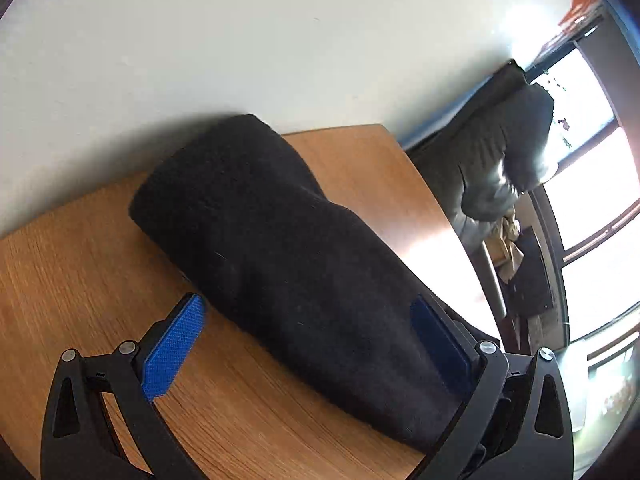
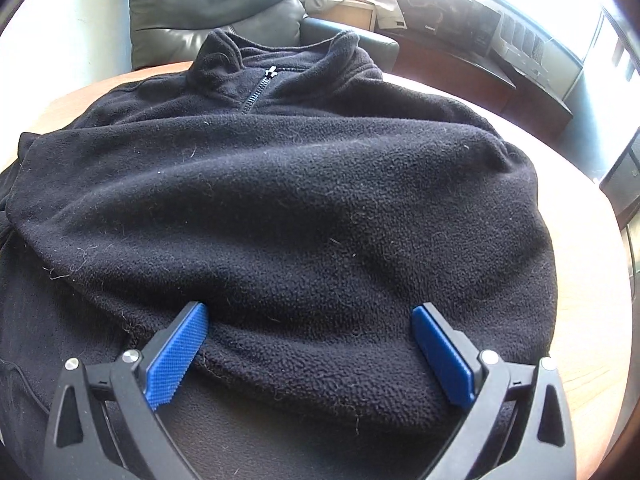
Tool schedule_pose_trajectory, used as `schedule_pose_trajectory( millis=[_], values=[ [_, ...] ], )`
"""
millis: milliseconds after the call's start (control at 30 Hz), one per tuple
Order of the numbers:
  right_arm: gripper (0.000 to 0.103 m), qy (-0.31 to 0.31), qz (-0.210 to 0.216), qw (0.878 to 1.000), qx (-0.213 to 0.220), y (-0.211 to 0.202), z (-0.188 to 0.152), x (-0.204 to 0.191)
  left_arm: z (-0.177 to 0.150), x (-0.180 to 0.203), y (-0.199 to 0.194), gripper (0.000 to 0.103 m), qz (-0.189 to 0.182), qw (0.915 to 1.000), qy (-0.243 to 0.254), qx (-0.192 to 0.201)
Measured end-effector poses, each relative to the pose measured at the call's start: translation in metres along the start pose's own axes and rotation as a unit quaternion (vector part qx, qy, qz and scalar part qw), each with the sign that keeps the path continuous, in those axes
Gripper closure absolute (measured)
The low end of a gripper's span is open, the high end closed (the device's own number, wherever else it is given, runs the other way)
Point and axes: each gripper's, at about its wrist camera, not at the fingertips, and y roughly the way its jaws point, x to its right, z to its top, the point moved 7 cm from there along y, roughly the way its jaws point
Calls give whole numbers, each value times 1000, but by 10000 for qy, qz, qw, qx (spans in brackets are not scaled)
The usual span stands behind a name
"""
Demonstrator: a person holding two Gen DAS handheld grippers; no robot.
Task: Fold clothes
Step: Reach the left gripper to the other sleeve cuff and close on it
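Observation:
A black fleece pullover [image 2: 304,184] with a zip collar [image 2: 260,88] lies on a round wooden table [image 2: 592,304]; a sleeve is folded across its body. My right gripper [image 2: 310,344] is open, its blue pads either side of the sleeve's cuff end, low over the fleece. In the left wrist view the fleece [image 1: 280,240] runs as a long dark fold across the table [image 1: 80,280]. My left gripper [image 1: 308,336] is open, straddling the near end of that fold, with the right pad against the cloth.
A white wall [image 1: 240,40] stands behind the table. A grey leather armchair [image 2: 216,4] sits past the far edge, with a box of clothes [image 2: 352,4] and a dark low cabinet [image 2: 460,48] beside it. Bright windows [image 1: 592,184] are on the right.

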Motion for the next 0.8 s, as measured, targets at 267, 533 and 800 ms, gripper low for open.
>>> schedule_pose_trajectory(
  millis=[267, 533, 800],
  values=[
    [0, 55, -62, 10000, 18, 1, 3, -9, 26, -20, 10, 0, 140, 9996, -90, 221],
    [0, 85, -85, 9999, 80, 5, 5, -15, 35, -31, 15, 78, 346, 9991, -149, 187],
    [0, 52, -36, 9998, 188, -19, -20, -4, 42, -3, -7, 95, -97, 9987, 100, 487]
  ],
)
